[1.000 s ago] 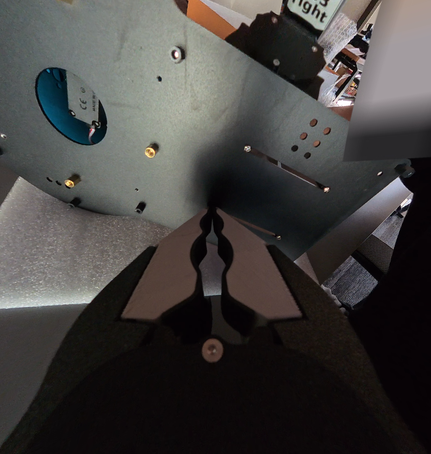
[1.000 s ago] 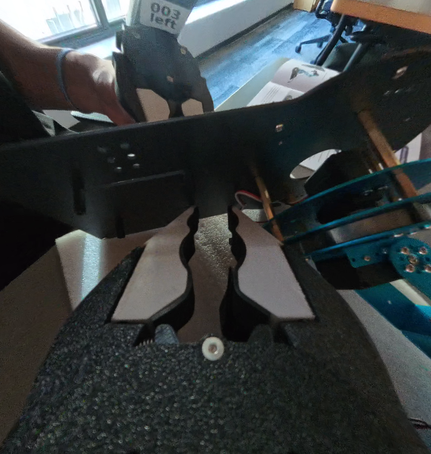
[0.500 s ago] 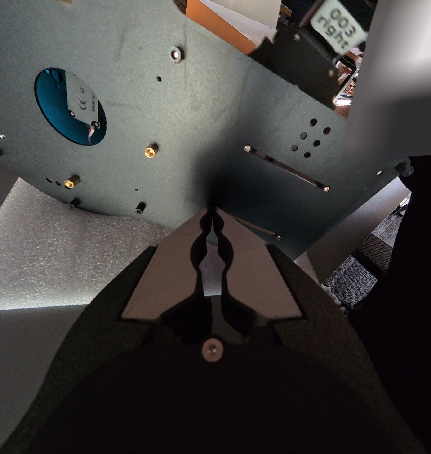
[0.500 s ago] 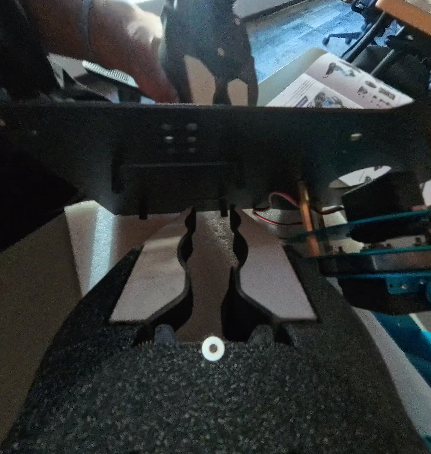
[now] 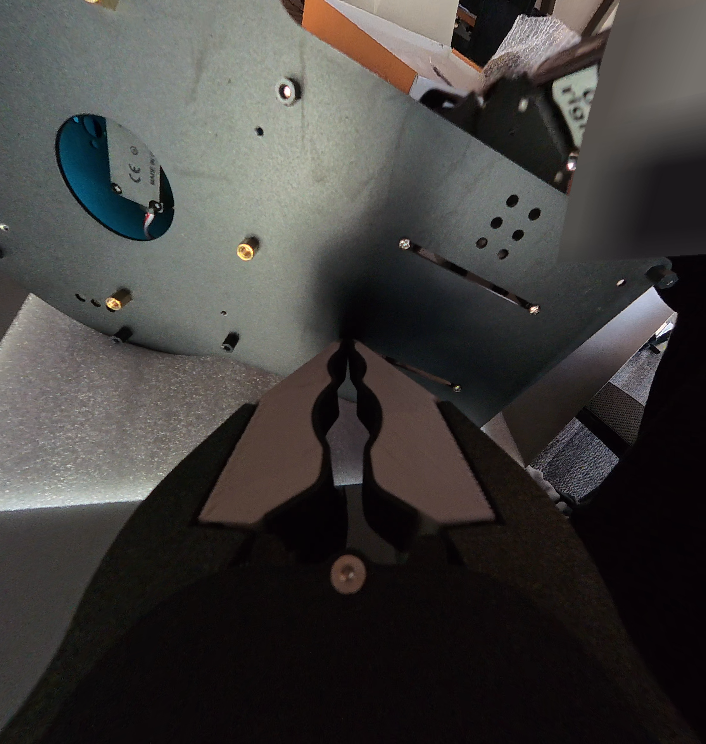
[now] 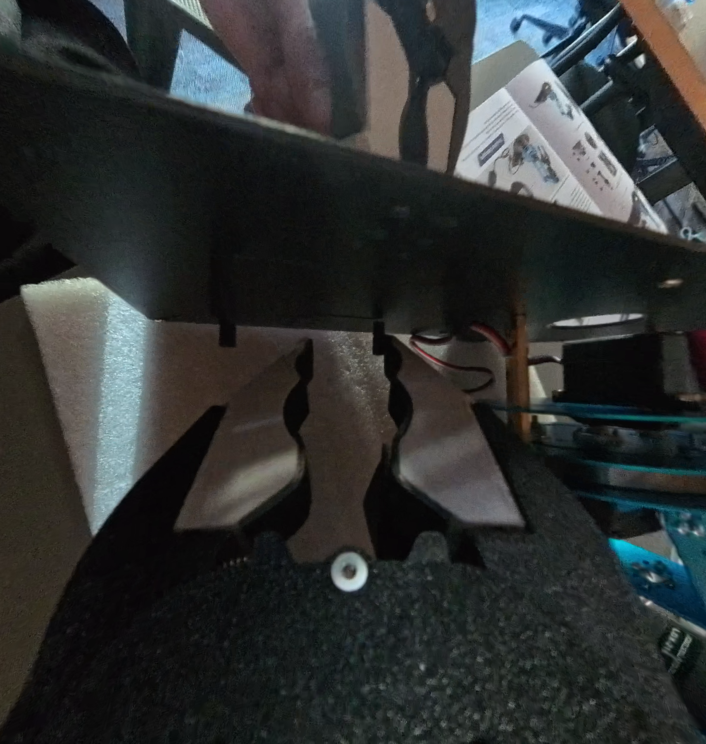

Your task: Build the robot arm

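A large black metal plate (image 5: 303,181) with holes, slots and brass standoffs (image 5: 247,250) stands tilted up off white foam. My left gripper (image 5: 348,346) is shut on the plate's lower edge. A round hole (image 5: 113,177) shows blue parts and a servo behind it. My right gripper (image 6: 347,350) is open and empty, its fingertips just under the near edge of the same plate (image 6: 303,241). It also shows in the left wrist view (image 5: 516,129) past the plate's top edge. The left gripper (image 6: 423,60) and a hand (image 6: 282,60) show beyond the plate.
White foam sheet (image 5: 81,422) lies under the assembly, also in the right wrist view (image 6: 101,362). Blue plates (image 6: 625,443), a black servo (image 6: 621,366), red-white wires (image 6: 456,362) and a brass post (image 6: 518,362) sit right of my right gripper. An open manual (image 6: 544,141) lies behind. The tips of both grippers are at nearly the same place. From either gripper's tips it is about 6 centimeters to the brass post (image 6: 518,362).
My right gripper has dropped lower and closer to the plate, which now looms above it. In the left wrist view it has slid to the right. The left gripper has not moved.
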